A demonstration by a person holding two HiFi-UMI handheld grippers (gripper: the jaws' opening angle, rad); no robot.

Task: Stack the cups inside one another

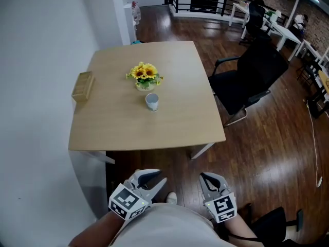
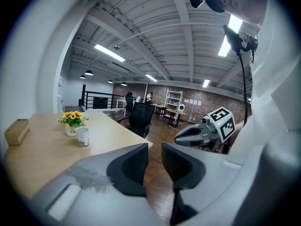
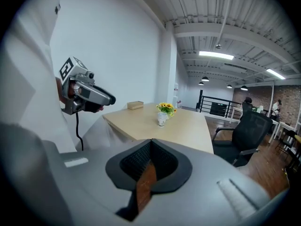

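Observation:
A white cup [image 1: 151,102] stands upright near the middle of the light wooden table [image 1: 118,127], just in front of a pot of sunflowers [image 1: 145,76]. It also shows far off as the cup [image 2: 83,138] in the left gripper view and the cup [image 3: 162,118] in the right gripper view. Both grippers hang low by the person's body, well short of the table's near edge. My left gripper [image 1: 158,180] [image 2: 154,159] has its jaws slightly apart with nothing between them. My right gripper [image 1: 205,178] [image 3: 150,147] has its pads touching at the tips and holds nothing.
A small wooden box [image 1: 83,85] sits at the table's left edge by the white wall. A black office chair [image 1: 252,78] stands to the right of the table on the dark wood floor. More desks and a railing lie far behind.

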